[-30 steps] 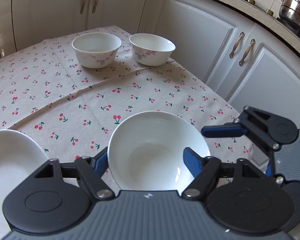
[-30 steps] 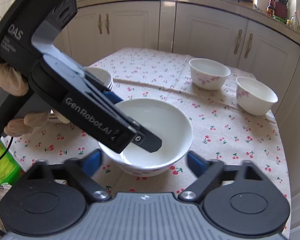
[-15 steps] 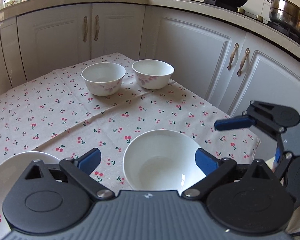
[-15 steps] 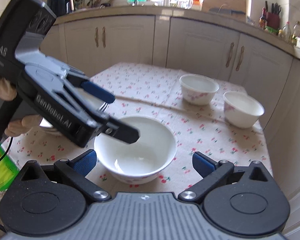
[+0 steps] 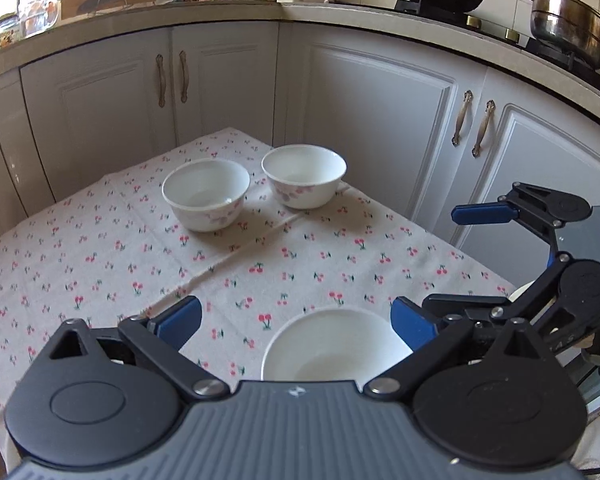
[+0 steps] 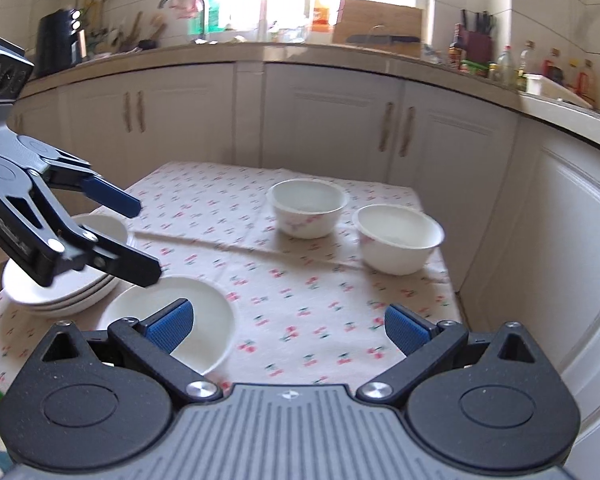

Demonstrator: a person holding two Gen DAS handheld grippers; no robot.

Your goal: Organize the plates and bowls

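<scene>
the near bowl point(image 6: 168, 322) now sits alone on the cloth point(image 6: 300, 300) beside the plates point(image 6: 60, 288), since both the left gripper point(image 5: 296, 320) and right gripper point(image 6: 288, 322) have lifted back, jaws wide and empty, leaving two far bowls point(image 5: 206, 194) probably next.

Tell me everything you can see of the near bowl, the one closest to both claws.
The near bowl is plain white, glossy like glazed ceramic, wide, shallow and empty. It sits upright on the cherry-print tablecloth near the table's front edge, right beside the stack of plates; contact between them is unclear. Neither the left claw nor the right claw grips it; both are open.
</scene>
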